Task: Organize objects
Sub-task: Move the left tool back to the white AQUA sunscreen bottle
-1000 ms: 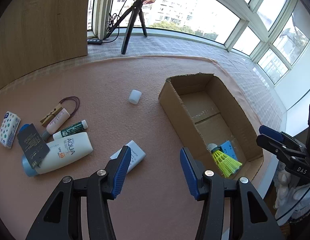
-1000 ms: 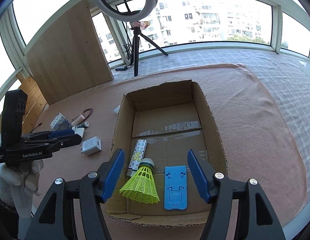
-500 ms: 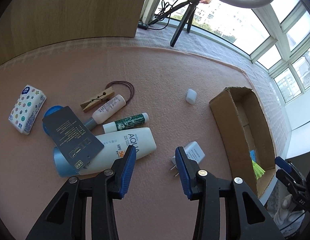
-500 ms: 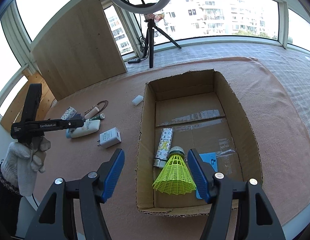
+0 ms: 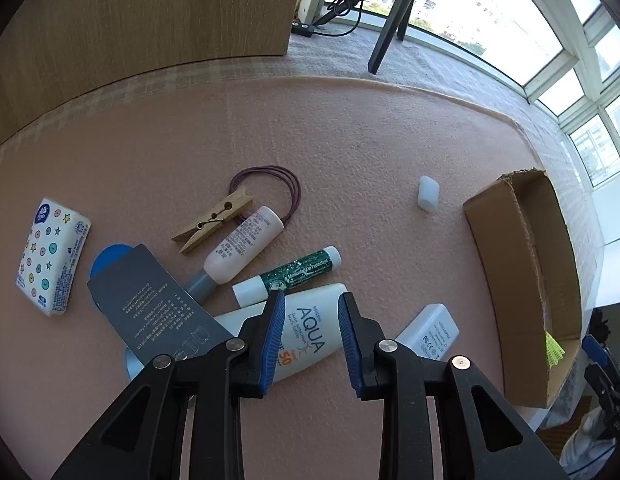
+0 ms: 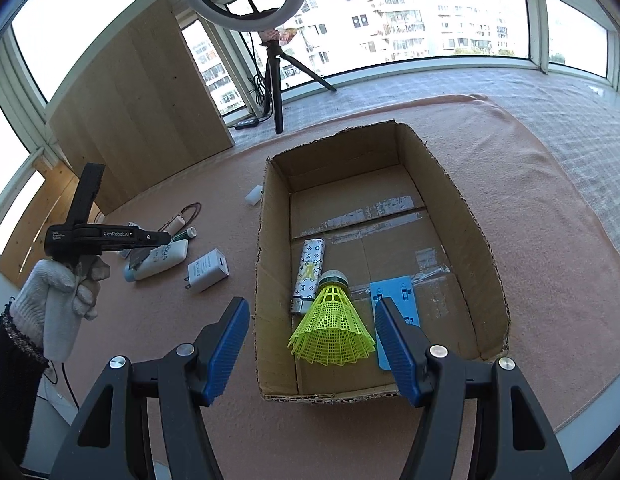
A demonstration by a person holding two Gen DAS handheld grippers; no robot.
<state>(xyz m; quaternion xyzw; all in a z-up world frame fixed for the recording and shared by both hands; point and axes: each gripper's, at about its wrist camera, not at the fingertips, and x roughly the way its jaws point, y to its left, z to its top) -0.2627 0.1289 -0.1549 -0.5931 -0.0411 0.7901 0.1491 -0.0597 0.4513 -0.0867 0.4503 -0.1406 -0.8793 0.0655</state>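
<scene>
My left gripper (image 5: 310, 300) points steeply down over the white AQUA sunscreen tube (image 5: 310, 332). Its jaws are closing with the tube's end below the gap; the pads do not press on it. Beside the tube lie a green lip balm (image 5: 293, 272), a small pink bottle (image 5: 241, 244), a clothes peg (image 5: 211, 224), a grey card (image 5: 149, 312) and a white charger (image 5: 430, 330). My right gripper (image 6: 310, 304) hangs open over the near end of the cardboard box (image 6: 462, 216). In the box lie a yellow shuttlecock (image 6: 330, 328), a patterned lighter (image 6: 310, 268) and a blue plastic piece (image 6: 398, 292).
A tissue pack (image 5: 51, 256) lies at the far left and a white cap (image 5: 428, 200) lies between the pile and the box. A wooden board (image 5: 149, 8) and a ring-light tripod (image 6: 275, 92) stand beyond the pink cloth. The table edge runs just behind the box's near end.
My left gripper has swung left from the box to above the sunscreen tube, come lower, and its jaws have narrowed. My right gripper has shifted slightly over the box, still open.
</scene>
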